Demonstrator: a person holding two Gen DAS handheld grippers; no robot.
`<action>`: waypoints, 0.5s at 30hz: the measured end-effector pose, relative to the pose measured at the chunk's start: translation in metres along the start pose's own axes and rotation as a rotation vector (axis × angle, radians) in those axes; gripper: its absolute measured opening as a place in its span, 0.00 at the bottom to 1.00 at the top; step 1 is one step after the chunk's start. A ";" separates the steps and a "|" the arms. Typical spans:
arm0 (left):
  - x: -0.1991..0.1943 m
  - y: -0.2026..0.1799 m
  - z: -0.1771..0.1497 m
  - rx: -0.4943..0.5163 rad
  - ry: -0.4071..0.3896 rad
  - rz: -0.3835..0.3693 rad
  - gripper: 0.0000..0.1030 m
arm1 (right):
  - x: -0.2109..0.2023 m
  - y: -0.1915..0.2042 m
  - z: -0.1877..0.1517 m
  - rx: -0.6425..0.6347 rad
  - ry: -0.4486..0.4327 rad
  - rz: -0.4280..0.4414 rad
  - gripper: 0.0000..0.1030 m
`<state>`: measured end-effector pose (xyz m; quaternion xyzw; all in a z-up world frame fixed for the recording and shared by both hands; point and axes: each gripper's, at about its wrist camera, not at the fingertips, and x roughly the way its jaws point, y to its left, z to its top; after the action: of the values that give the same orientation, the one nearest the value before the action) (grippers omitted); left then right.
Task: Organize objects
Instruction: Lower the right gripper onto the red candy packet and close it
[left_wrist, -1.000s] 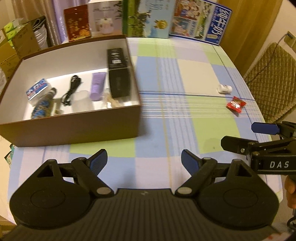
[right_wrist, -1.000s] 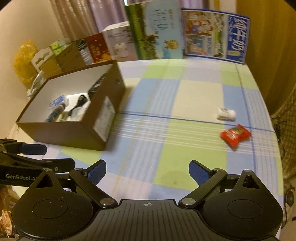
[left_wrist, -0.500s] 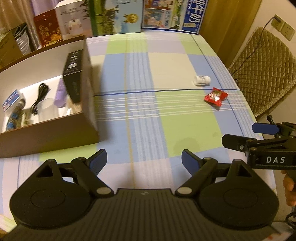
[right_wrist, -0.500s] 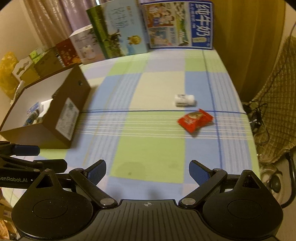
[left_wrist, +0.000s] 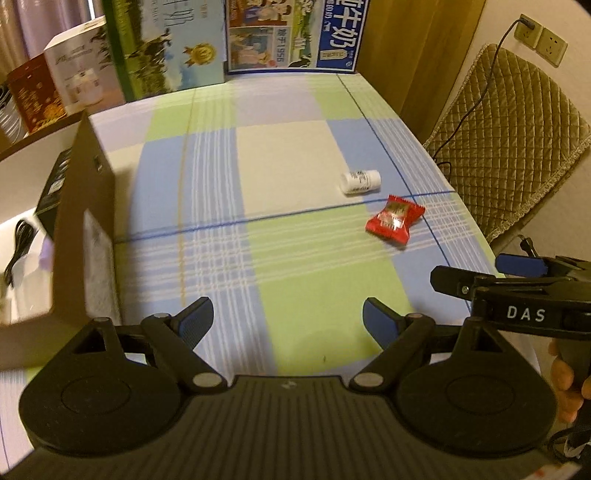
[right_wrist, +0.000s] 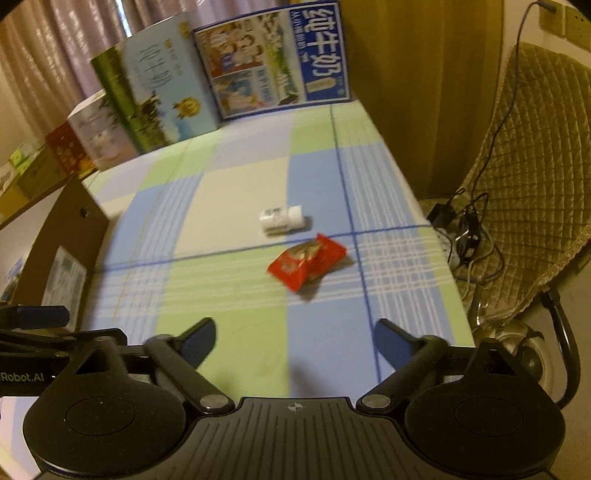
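Reaching for the 2 loose items, we judge the red snack packet (right_wrist: 306, 264) the nearer target, with the small white bottle (right_wrist: 282, 220) lying on its side just beyond it, near but apart. Our right gripper (right_wrist: 295, 341) has its jaws apart with nothing between them, though they have just been closing a little; we should bring it down over the packet and pinch across its crinkled middle, since the wrapper looks slippery and light. Our left gripper (left_wrist: 284, 317) is also spread wide and empty, hovering over bare tablecloth (left_wrist: 288, 162). The brown box (left_wrist: 83, 236) where things belong sits at the left, well apart from both items. Printed cartons (right_wrist: 273, 62) line the far edge, and a quilted chair (right_wrist: 532, 177) with cables stands right of the table; nothing blocks the approach.
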<state>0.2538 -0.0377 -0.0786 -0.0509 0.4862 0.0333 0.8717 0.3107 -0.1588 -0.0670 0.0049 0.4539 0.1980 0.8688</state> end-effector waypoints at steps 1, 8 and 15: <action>0.005 -0.001 0.004 0.004 -0.001 0.001 0.83 | 0.003 -0.001 0.002 0.009 -0.002 -0.002 0.77; 0.042 -0.011 0.030 0.039 -0.003 -0.002 0.83 | 0.027 -0.012 0.019 0.086 -0.016 -0.006 0.59; 0.074 -0.008 0.046 0.056 0.025 0.003 0.83 | 0.057 -0.016 0.031 0.127 0.003 -0.015 0.55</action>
<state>0.3320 -0.0400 -0.1172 -0.0262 0.4978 0.0203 0.8666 0.3696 -0.1489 -0.0964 0.0562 0.4669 0.1625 0.8674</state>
